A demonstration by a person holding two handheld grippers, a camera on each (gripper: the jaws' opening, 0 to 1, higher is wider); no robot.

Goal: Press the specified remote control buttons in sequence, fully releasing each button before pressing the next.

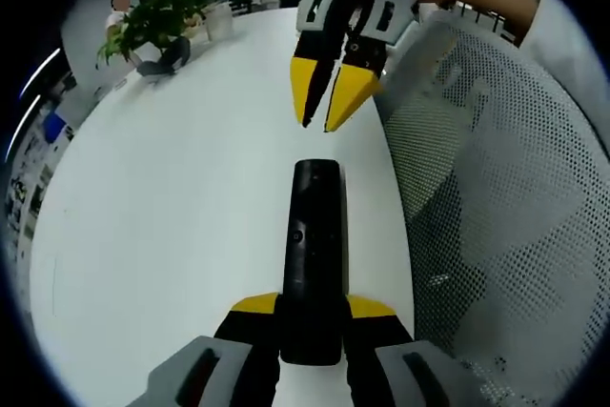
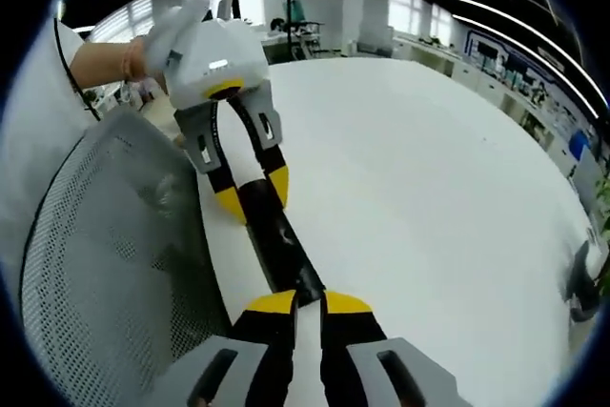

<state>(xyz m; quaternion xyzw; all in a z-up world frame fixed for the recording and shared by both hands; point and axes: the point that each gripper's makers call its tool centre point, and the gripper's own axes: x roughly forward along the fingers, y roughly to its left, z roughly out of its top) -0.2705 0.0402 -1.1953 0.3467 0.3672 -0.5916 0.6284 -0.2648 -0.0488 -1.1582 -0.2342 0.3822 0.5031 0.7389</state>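
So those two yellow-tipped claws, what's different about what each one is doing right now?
The left gripper is clamped on the near end of the black remote, holding it over the white table; the right gripper holds nothing. The left gripper's jaws are spread by the remote's width, while the right gripper's jaws are nearly together, tips aimed at the remote's far end. Both share yellow tips and grey bodies, and each is held by a person's hand.

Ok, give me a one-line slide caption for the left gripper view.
Left gripper holds a black remote over the white table while the right gripper hovers beyond its far end.
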